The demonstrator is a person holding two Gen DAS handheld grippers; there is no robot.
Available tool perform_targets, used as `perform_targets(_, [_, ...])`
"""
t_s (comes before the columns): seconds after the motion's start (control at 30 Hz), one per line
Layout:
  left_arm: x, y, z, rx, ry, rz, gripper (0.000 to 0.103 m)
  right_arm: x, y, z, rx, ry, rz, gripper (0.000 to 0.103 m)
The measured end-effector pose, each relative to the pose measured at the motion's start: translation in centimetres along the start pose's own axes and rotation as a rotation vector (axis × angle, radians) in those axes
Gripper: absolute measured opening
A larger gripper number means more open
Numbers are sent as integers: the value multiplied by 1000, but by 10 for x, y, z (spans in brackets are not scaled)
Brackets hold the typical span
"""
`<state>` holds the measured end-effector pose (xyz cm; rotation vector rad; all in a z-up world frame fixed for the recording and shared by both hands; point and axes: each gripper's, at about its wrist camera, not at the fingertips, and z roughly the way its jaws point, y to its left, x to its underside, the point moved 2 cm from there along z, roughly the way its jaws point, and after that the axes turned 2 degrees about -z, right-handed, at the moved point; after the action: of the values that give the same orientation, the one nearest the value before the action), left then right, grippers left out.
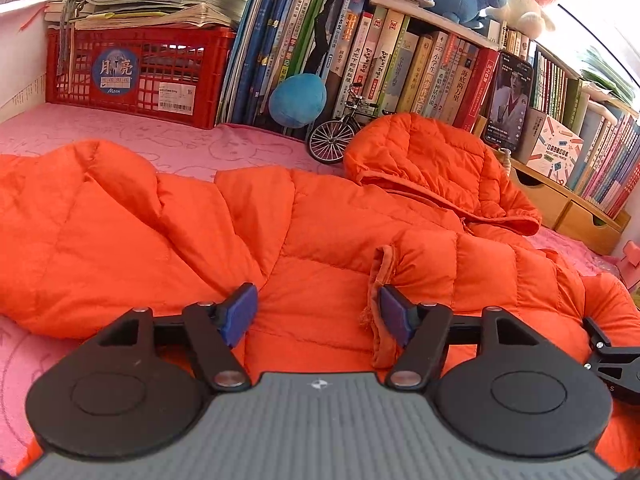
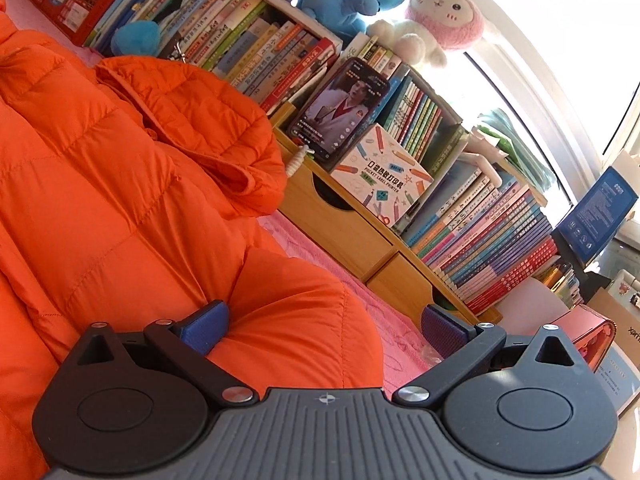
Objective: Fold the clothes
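An orange puffer jacket [image 1: 304, 216] lies spread across the pink-covered surface [image 1: 120, 136], and everything else is placed against it. To its far left, behind the hem end, a red crate [image 1: 136, 76] sits under stacked papers. Behind the jacket's middle runs a row of books [image 1: 384, 64], with a small model bicycle [image 1: 340, 128] just beside the hood [image 1: 424, 160], which bunches up at the jacket's back right. A phone [image 1: 507, 100] leans against the books just right of the hood.

One sleeve is already laid across the jacket's front, its frayed cuff [image 1: 382, 300] ending near the middle of the body. The left tool [image 1: 316, 312] hovers low over that spot with its jaws apart; the cuff lies against the inside of the right-hand pad [image 1: 394, 312], but nothing is pinched.

At the jacket's right edge, the other sleeve [image 2: 288, 320] bulges out toward the pink cover. The right tool [image 2: 324, 328] straddles it with jaws wide apart: the left-hand pad [image 2: 206, 326] is touching the fabric, the other stands clear over the cover.

The step in hand looks like the sleeve fold: one sleeve in, the second about to be taken. The next move probably calls for the right tool to close on that puffy sleeve and carry it across the body, while the left one steadies the first cuff so the slippery shell does not slide.
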<state>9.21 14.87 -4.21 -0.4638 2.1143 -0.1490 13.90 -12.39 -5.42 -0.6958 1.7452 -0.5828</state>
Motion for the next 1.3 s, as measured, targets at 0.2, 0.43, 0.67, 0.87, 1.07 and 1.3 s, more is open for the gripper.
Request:
perform_targets(0.2, [0,-2,1,-11,5,13,67,12,-14,3,18,10,1,103])
perform_targets(0.43, [0,-3,1,-8,6,11,68,33,-37,3,74,57,-4,103])
perform_targets(0.67, [1,-8,2,-32,14,46,69,41,-57,2,130,120,27,103])
perform_targets(0.87, [1,-9,3,-39,16,54,69,-5,-33,-31,99,-80,-98,103])
perform_targets(1.07, [1,-9,3,-35,16,51,69,-75,35,-41,-64,-262,-179,103])
perform_targets(1.3, [1,-8,2,-29,16,46,68,-107,86,-32,-108,-316,-236,103])
